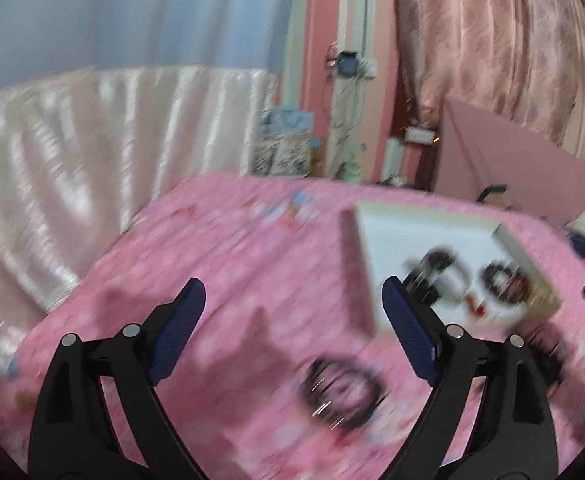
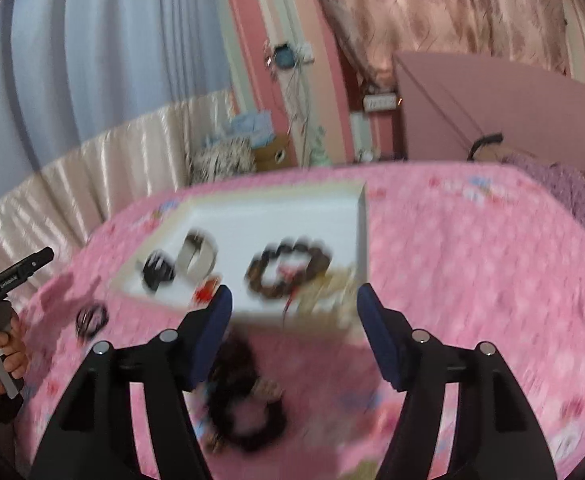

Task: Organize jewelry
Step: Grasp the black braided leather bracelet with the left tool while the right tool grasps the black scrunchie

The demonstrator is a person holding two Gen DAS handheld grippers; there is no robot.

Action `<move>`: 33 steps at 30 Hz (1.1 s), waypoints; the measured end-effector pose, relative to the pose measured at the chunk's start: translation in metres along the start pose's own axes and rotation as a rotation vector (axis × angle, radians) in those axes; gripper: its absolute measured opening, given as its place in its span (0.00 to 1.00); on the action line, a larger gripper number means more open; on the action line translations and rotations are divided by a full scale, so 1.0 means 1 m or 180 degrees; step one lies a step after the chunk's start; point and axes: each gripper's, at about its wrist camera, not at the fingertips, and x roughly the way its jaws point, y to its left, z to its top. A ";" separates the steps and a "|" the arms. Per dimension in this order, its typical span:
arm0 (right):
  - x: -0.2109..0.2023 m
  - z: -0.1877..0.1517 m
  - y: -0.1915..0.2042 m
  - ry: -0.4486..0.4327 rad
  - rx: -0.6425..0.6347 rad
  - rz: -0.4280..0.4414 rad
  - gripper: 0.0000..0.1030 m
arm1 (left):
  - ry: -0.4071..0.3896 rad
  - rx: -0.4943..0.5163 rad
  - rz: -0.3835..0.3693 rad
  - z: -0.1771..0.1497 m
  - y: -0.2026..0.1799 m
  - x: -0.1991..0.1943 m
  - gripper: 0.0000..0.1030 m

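Note:
A white shallow box (image 2: pixel 292 220) lies on the pink bedspread; it also shows in the left wrist view (image 1: pixel 404 240). In it lie a dark bead bracelet (image 2: pixel 288 268), a silver bangle (image 2: pixel 196 256), a black ring-shaped piece (image 2: pixel 158 272) and a small red piece (image 2: pixel 206 292). My left gripper (image 1: pixel 294 312) is open and empty above a dark bracelet (image 1: pixel 342 394) on the bedspread. My right gripper (image 2: pixel 294 316) is open and empty above a dark bracelet (image 2: pixel 244 412) lying in front of the box. Both views are blurred.
A small dark ring-shaped piece (image 2: pixel 91 320) lies on the bedspread (image 2: pixel 472 280) left of the box. The left hand-held gripper (image 2: pixel 8 280) shows at the left edge. A satin headboard (image 1: pixel 72 168) stands at the left, curtains (image 2: pixel 432 8) behind.

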 end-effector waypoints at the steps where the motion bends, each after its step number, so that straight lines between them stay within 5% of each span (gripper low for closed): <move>1: -0.001 -0.007 0.010 0.0013 -0.0036 0.0007 0.63 | -0.0023 0.0042 0.0036 -0.006 0.001 0.000 0.89; 3: 0.003 -0.015 0.025 0.0063 -0.0117 -0.0004 0.63 | 0.0049 0.0046 0.0066 -0.016 0.004 0.010 0.89; 8: 0.028 -0.032 0.063 0.0367 -0.0369 0.0015 0.63 | 0.0185 -0.0143 -0.0279 -0.029 0.001 0.025 0.89; 11: 0.051 -0.041 0.076 0.0551 -0.0612 -0.0218 0.62 | 0.0147 -0.0188 -0.0307 -0.033 0.001 0.024 0.89; 14: 0.069 -0.045 0.071 0.0784 -0.0591 -0.0330 0.39 | 0.0291 -0.0243 -0.0337 -0.036 0.002 0.033 0.91; 20: 0.084 -0.042 0.067 0.0925 -0.0630 -0.0375 0.30 | 0.0507 -0.0193 -0.0405 -0.035 -0.006 0.047 0.91; 22: 0.082 -0.042 0.066 0.0876 -0.0617 -0.0283 0.15 | 0.0459 -0.0146 -0.0359 -0.035 -0.009 0.043 0.91; 25: 0.065 -0.039 0.060 0.0614 -0.0499 -0.0202 0.15 | 0.0507 -0.0021 -0.0380 -0.038 -0.015 0.042 0.89; 30: 0.050 -0.036 0.053 0.0377 -0.0356 -0.0178 0.15 | 0.0822 0.0159 -0.0364 -0.041 -0.027 0.059 0.65; 33: 0.051 -0.034 0.052 0.0387 -0.0329 -0.0141 0.15 | 0.1066 0.0183 -0.0437 -0.045 -0.030 0.073 0.40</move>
